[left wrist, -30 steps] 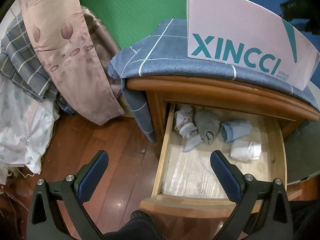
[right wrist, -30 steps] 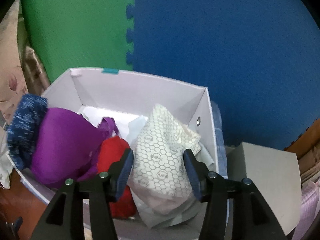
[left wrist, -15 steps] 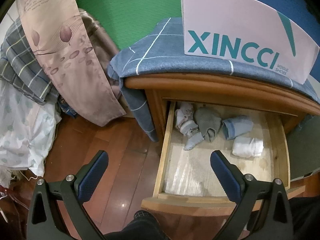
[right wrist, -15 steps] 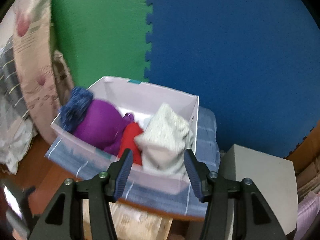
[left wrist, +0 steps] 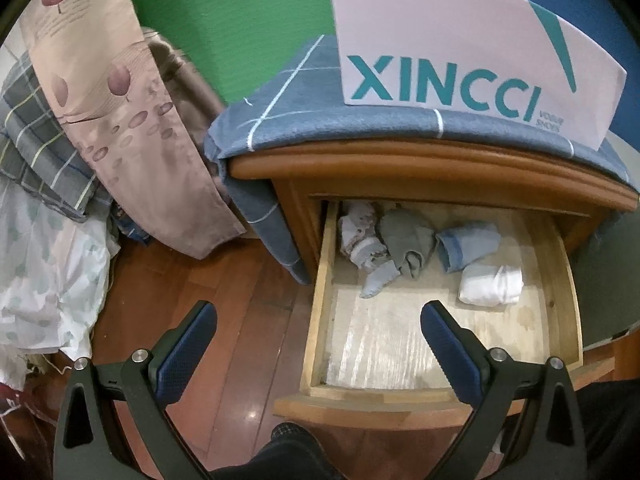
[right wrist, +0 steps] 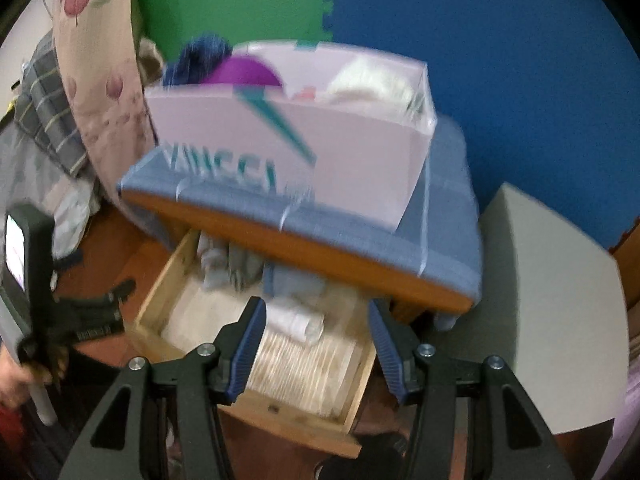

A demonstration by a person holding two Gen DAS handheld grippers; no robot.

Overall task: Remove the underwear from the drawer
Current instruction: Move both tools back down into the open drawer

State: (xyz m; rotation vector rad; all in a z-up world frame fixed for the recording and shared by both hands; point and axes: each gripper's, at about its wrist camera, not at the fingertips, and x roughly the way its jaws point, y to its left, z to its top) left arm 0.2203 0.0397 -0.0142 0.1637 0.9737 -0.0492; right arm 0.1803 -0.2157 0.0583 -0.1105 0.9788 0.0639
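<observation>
The right gripper (right wrist: 316,340) had swung from the pink cardboard box (right wrist: 360,160) to the open wooden drawer (right wrist: 288,412), jaws spread and empty above the white rolled underwear (right wrist: 296,322) at frame centre, and its fast, blurred approach risked clipping the drawer's rim.

- You are holding your left gripper (left wrist: 318,320) tilted steeply downward, its blue-padded fingers (left wrist: 188,344) spread wide apart with nothing between them.
- Its left finger is hanging over the floor; its right finger is hanging over the drawer's (left wrist: 320,272) front half, touching nothing.
- You are pointing your right gripper (right wrist: 314,322) steeply downward too, its jaws standing partly apart and empty, framing the drawer's front right corner.
- The right wrist view is blurring, so finer detail of that gripper's pads (right wrist: 250,344) is hard to tell.
- In the right wrist view, your left hand (right wrist: 16,372) is showing at the left edge, gripping the left gripper's handle.
</observation>
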